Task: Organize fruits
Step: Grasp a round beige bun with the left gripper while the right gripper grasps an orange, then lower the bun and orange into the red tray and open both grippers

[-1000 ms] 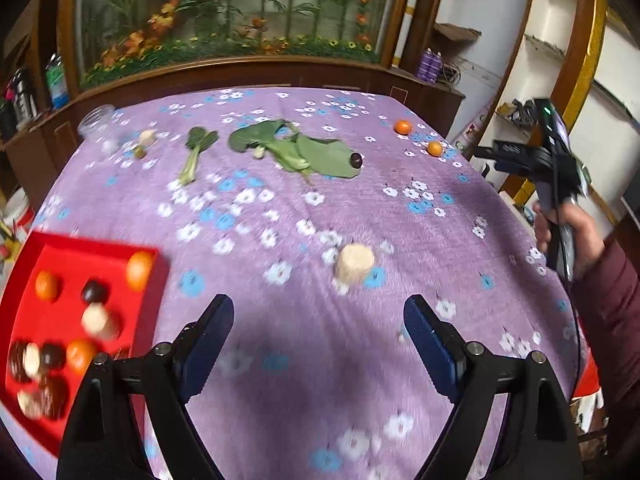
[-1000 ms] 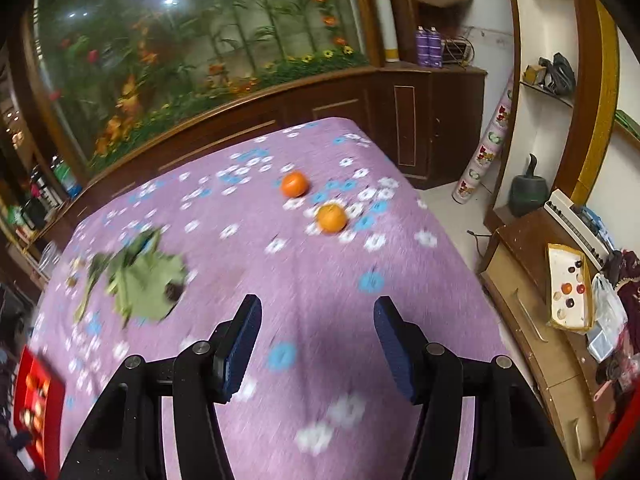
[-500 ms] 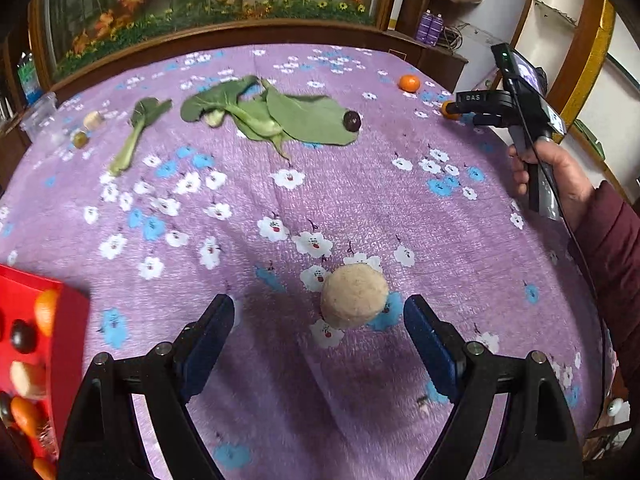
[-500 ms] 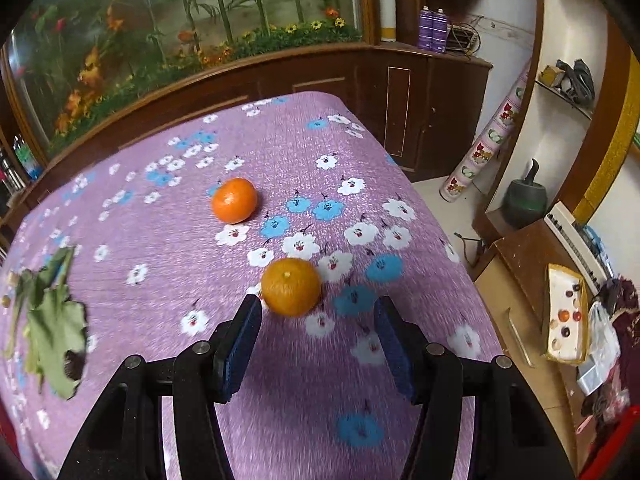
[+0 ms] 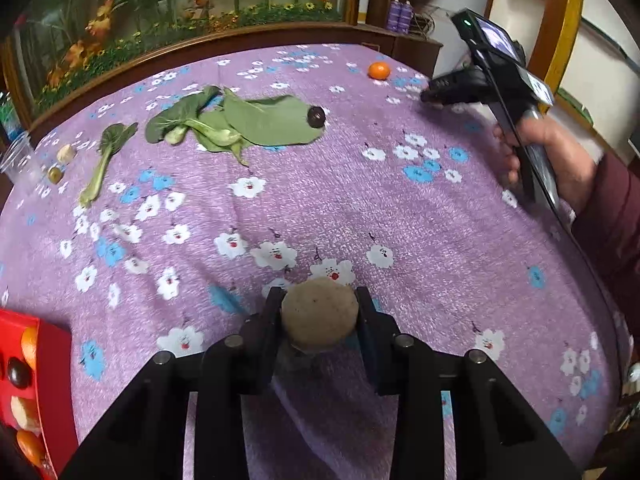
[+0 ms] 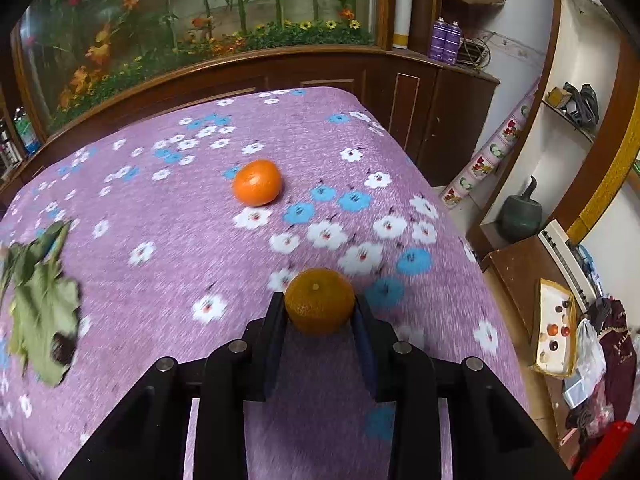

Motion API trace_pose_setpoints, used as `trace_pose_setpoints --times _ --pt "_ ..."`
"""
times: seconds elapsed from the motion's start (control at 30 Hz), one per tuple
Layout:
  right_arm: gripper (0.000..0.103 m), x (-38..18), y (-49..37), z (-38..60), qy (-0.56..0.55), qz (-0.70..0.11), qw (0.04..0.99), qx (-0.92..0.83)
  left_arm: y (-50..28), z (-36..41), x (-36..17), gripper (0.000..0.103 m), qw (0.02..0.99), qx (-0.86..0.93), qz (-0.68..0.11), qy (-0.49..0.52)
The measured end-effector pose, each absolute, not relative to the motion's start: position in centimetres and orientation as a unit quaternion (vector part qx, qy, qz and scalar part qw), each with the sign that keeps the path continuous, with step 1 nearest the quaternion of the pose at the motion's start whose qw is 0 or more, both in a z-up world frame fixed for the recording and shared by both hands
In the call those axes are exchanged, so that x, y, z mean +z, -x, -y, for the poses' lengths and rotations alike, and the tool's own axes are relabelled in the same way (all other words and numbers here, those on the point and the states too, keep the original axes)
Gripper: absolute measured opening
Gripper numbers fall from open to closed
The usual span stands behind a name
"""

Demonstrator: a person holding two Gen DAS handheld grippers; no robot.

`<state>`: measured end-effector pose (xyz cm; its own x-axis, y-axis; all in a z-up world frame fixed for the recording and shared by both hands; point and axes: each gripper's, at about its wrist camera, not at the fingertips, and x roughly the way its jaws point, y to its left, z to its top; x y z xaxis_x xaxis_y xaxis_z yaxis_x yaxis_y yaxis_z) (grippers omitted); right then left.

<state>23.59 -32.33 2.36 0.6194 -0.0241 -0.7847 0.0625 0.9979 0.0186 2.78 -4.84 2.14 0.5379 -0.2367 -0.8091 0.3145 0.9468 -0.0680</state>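
Observation:
A tan round fruit rests on the purple flowered cloth, and my left gripper is closing on it, pads touching both its sides. In the right wrist view my right gripper is closing on a dark orange, pads against it. A brighter second orange lies farther back, apart from the gripper. A red tray with several fruits sits at the lower left of the left wrist view. A dark round fruit lies on a green leaf.
Leafy greens and a single stalk lie across the far half of the table. Two small pale items sit near the far left edge. The table edge drops off just right of the oranges. A dark wooden cabinet stands behind.
Both grippers moved forward and down, and each went from wide open to closed around its fruit: the left on the tan fruit, the right on the nearer orange.

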Motion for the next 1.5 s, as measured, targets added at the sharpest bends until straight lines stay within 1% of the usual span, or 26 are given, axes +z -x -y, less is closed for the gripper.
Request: trace_pose_setpoints --times 0.27,0.5,0.67,0.8,1.0,1.27,1.5 --pt "0.034 6.4 -15.8 28.9 -0.036 -0.420 0.906 0.042 1.0 0.6 5.6 0.034 0.893 -0.146 -0.425 0.019" --pt "0.035 9.1 -9.0 23.3 -0.047 -0.410 0.903 0.118 5.6 -6.8 7.1 0.034 0.904 -0.105 -0.405 0.090" --pt "0.035 10.3 -5.0 16.9 -0.039 -0.410 0.892 0.187 9.0 -13.5 7.7 0.034 0.911 -0.046 -0.384 0.139" --pt "0.035 10.1 -2.7 10.9 -0.030 -0.412 0.878 0.240 11.5 -18.6 7.7 0.034 0.916 0.026 -0.370 0.150" --pt "0.036 8.6 0.0 2.5 -0.021 -0.423 0.852 0.309 13.8 -24.2 6.6 0.034 0.912 0.108 -0.364 0.155" --pt "0.036 6.1 3.5 -6.3 0.016 -0.438 0.815 0.379 13.9 -26.5 5.3 0.034 0.904 0.128 -0.370 0.170" --pt "0.036 4.6 5.5 -10.6 0.044 -0.440 0.800 0.405 13.8 -27.9 5.0 0.035 0.901 0.139 -0.365 0.188"
